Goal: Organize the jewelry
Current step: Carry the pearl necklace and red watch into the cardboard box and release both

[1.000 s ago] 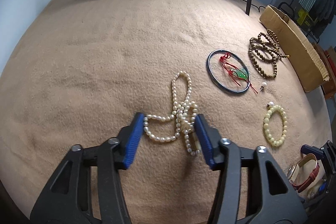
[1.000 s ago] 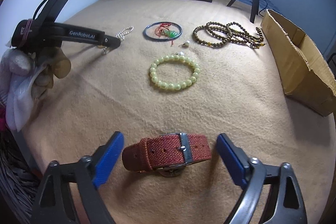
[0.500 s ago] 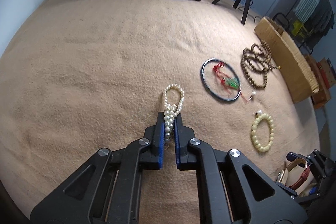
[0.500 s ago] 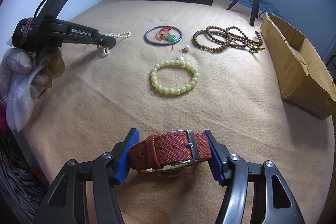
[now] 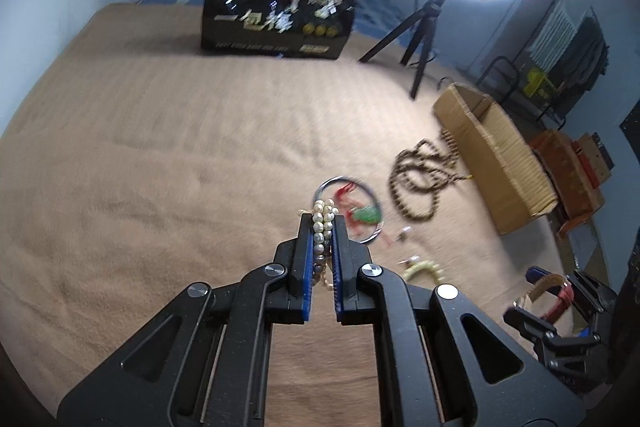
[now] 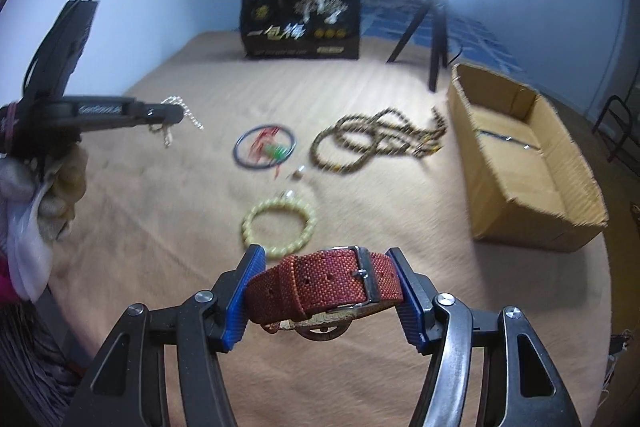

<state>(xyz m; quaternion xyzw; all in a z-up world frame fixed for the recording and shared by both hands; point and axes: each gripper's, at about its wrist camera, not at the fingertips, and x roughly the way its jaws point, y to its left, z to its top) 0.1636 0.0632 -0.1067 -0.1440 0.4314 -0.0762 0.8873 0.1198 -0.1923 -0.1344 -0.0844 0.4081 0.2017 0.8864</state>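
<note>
left claw [image 5: 323, 227] clamped on bunched pearl necklace [image 5: 323, 217], lifted off bed [image 5: 160, 167] | right claw [image 6: 326, 289] pinched red watch [image 6: 326, 285] across strap, aloft | both likely bound for cardboard box [image 6: 520, 163]

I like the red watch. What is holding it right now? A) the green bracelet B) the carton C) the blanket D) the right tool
D: the right tool has its blue pads pressed on both ends of the watch, which hangs above the blanket.
</note>
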